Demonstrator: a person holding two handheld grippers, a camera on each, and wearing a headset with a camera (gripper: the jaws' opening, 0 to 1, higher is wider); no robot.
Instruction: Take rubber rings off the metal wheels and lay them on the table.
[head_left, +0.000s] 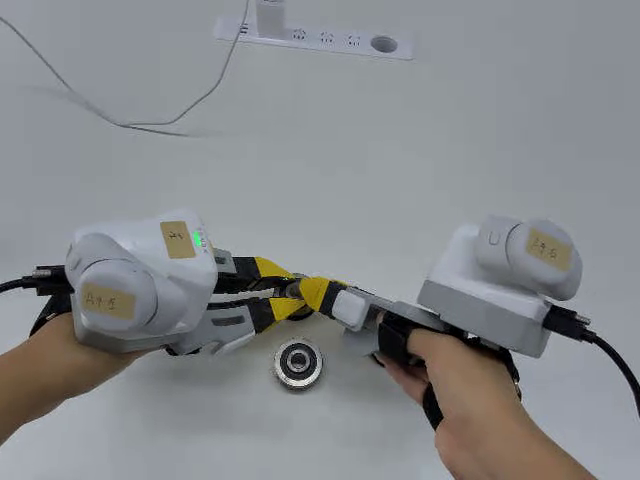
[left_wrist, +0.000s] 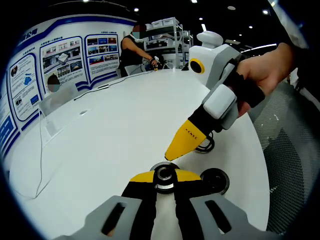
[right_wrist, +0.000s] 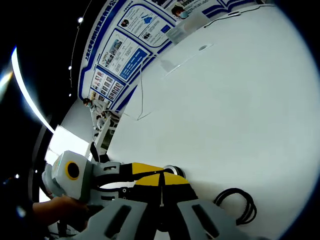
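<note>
Nearest the bench's (head_left: 400, 180) front edge, a loose metal wheel (head_left: 298, 363) lies flat between the two hands. Just beyond it, the left gripper (head_left: 278, 292) is clamped on a second wheel (left_wrist: 165, 175), and the right gripper (head_left: 318, 292), jaws pressed together, touches that wheel's rim with its yellow tips. Black rubber rings (right_wrist: 235, 206) lie on the bench just beside the right gripper. At the far edge sits a power strip (head_left: 315, 38)
</note>
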